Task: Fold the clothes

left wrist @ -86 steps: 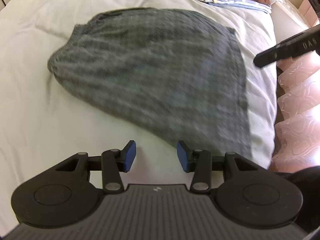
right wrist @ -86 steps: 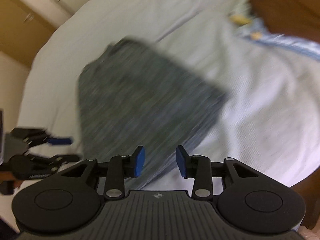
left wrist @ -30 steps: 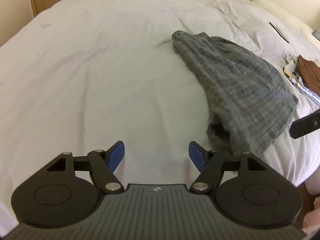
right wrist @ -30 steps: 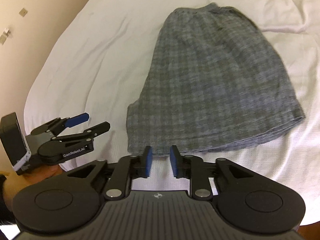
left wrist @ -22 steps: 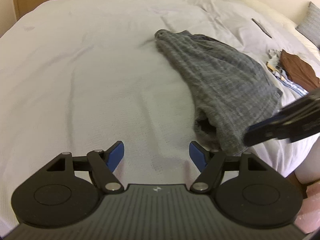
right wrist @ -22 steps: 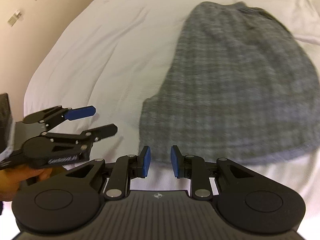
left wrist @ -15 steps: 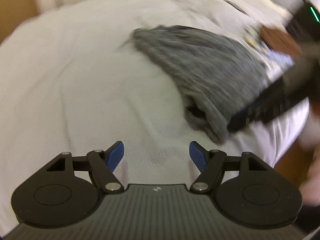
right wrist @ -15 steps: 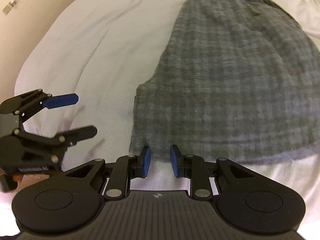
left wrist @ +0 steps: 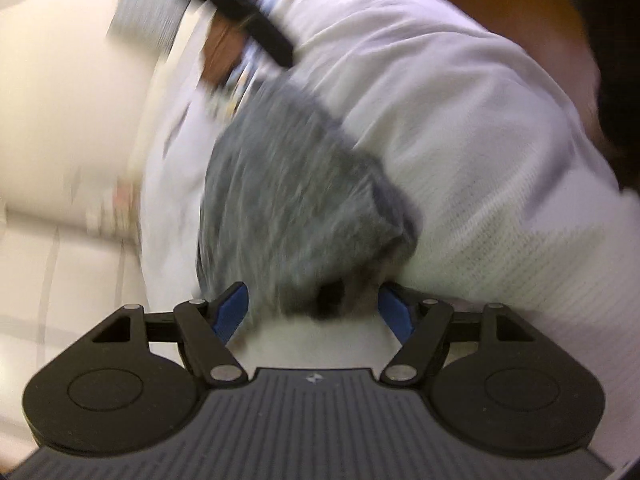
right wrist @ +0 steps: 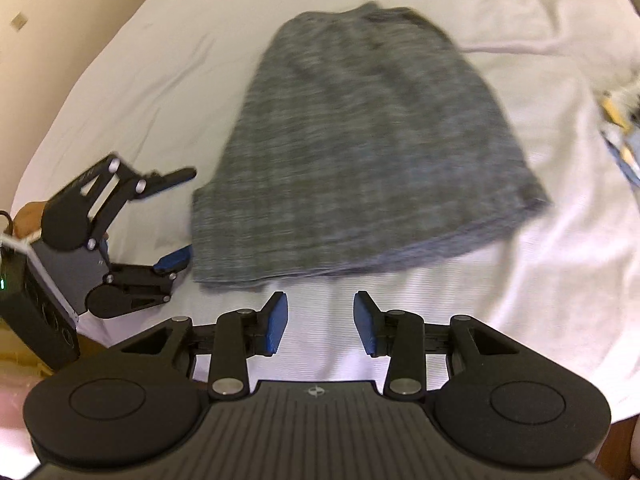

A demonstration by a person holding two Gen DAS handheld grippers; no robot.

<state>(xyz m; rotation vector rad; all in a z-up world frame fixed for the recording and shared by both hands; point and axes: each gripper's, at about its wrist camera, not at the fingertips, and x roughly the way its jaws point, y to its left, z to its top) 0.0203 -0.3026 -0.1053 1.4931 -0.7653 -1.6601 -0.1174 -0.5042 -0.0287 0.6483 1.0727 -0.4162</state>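
On the white bed [right wrist: 520, 300], grey shorts [right wrist: 360, 152] lie flat; both hand-held grippers gape apart.

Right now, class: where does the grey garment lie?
In the right wrist view, the grey garment lies spread on the white bed, just beyond the open right gripper, with the left gripper at its left corner.

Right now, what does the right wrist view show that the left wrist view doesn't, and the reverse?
Only the right wrist view shows the left hand-held gripper from outside, open beside the garment's near left corner. Only the left wrist view, badly blurred, shows a dark opening in the cloth's near edge. Both show the grey garment lying on the white bed, ungripped.
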